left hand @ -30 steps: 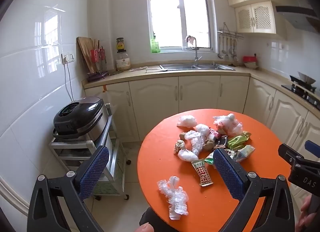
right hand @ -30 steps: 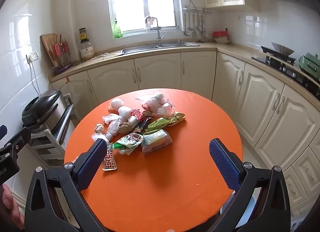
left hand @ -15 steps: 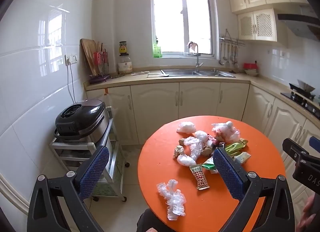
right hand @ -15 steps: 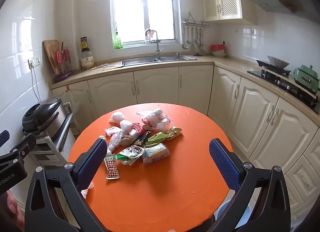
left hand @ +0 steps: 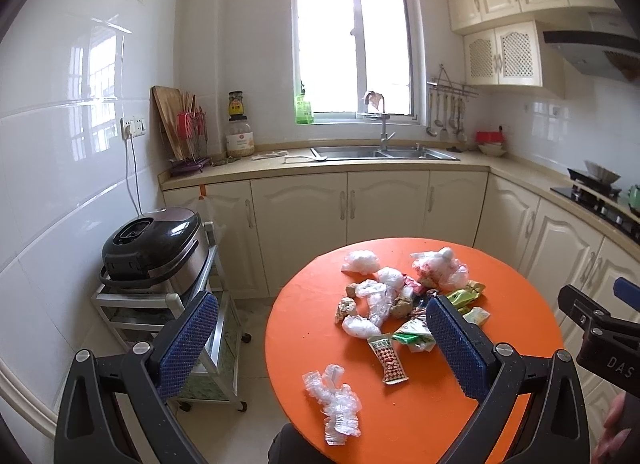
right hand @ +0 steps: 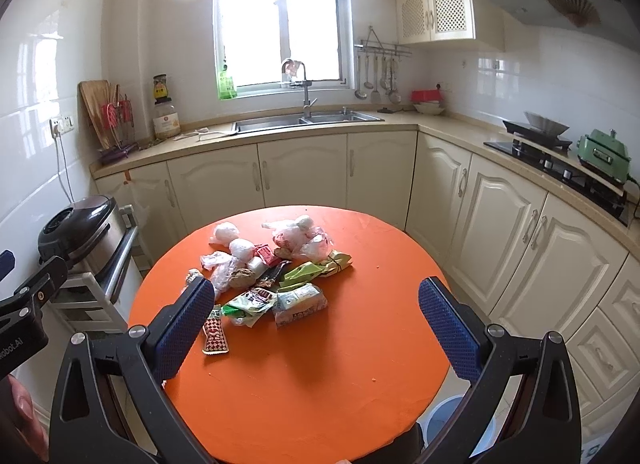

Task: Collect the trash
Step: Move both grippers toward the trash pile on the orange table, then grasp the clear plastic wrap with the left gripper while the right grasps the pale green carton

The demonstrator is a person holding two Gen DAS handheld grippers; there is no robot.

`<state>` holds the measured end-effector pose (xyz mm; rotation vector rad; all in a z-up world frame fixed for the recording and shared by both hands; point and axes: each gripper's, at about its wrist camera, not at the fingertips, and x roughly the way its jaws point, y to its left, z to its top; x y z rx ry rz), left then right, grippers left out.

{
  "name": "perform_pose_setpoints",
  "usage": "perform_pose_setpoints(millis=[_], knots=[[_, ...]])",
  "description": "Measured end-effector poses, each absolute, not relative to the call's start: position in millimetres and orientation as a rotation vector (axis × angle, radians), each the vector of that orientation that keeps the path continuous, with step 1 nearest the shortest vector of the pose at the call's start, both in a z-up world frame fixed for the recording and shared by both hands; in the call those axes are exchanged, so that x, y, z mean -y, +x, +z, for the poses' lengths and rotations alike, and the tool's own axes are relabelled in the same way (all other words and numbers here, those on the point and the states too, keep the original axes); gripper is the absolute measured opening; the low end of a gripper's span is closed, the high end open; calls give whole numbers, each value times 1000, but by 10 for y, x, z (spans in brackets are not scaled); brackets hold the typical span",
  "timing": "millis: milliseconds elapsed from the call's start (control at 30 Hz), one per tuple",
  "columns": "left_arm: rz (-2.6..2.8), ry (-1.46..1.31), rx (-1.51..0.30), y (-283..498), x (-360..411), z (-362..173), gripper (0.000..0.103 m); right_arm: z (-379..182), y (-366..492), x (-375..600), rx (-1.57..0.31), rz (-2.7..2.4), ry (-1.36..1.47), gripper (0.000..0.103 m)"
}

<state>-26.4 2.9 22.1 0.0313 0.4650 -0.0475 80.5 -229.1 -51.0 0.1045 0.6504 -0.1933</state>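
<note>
Hovering over a round orange worktop (right hand: 320, 384) strewn with trash, both tongs spread wide and empty.

The left tongs (left hand: 320, 348) and right tongs (right hand: 316, 324) hang above the near edge. The trash pile (right hand: 272, 268) of wrappers and crumpled plastic bags lies toward the far side; a checked red packet (left hand: 388, 356) sits just nearer, and a clear plastic wad (left hand: 334, 398) lies apart by the left rim.

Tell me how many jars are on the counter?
2. A big jar stands on the counter left of the sink; a small jar sits on its lid. None looks hidden.
</note>
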Motion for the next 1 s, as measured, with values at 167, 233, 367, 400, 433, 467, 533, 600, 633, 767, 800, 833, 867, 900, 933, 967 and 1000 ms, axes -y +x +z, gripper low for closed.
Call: perform_pose_setpoints(millis=[167,233,367,400,433,467,533,600,633,767,800,833,867,900,933,967,1000], knots=[[-45,47,-514,-188,-88,28,102,-618,870,2240,-674,-182,91,103],[-44,59,-554,-138,-121,-155,102,-699,893,2225,-692,-181,85,103],[-52,54,-670,40,-168,-562,102,-912,954,2240,-746,-189,72,103],[-56,54,-696,96,-168,-666,102,-966,971,2251,-760,-194,70,103],[-59,54,-721,156,-164,-763,102,-1023,989,2262,-776,-196,72,103],[-62,57,-740,236,-152,-796,102,-1077,1010,2278,-792,-197,74,103],[-74,59,-781,385,-147,-949,102,-1187,1039,2284,-818,-206,73,103],[-74,63,-807,538,-130,-1070,102,-1278,1083,2289,-845,-209,66,103],[-75,64,-813,616,-119,-1150,102,-1328,1104,2292,-856,-211,63,103],[-79,78,-830,940,-51,-1364,102,-1482,1185,2309,-891,-220,71,103],[-78,84,-831,1017,-30,-1414,102,-1515,1214,2314,-900,-220,72,103],[-74,93,-835,1109,-6,-1462,101,-1547,1239,2317,-908,-220,71,103],[-72,97,-832,1157,11,-1532,101,-1574,1265,2315,-916,-220,70,103],[-68,102,-839,1238,28,-1595,101,-1601,1288,2316,-922,-219,69,103],[-66,105,-844,1299,43,-1658,100,-1632,1313,2321,-930,-217,71,103],[-69,106,-853,1362,54,-1719,97,-1666,1345,2331,-939,-216,74,103],[-74,109,-867,1430,71,-1784,89,-1695,1368,2340,-945,-215,76,103]])
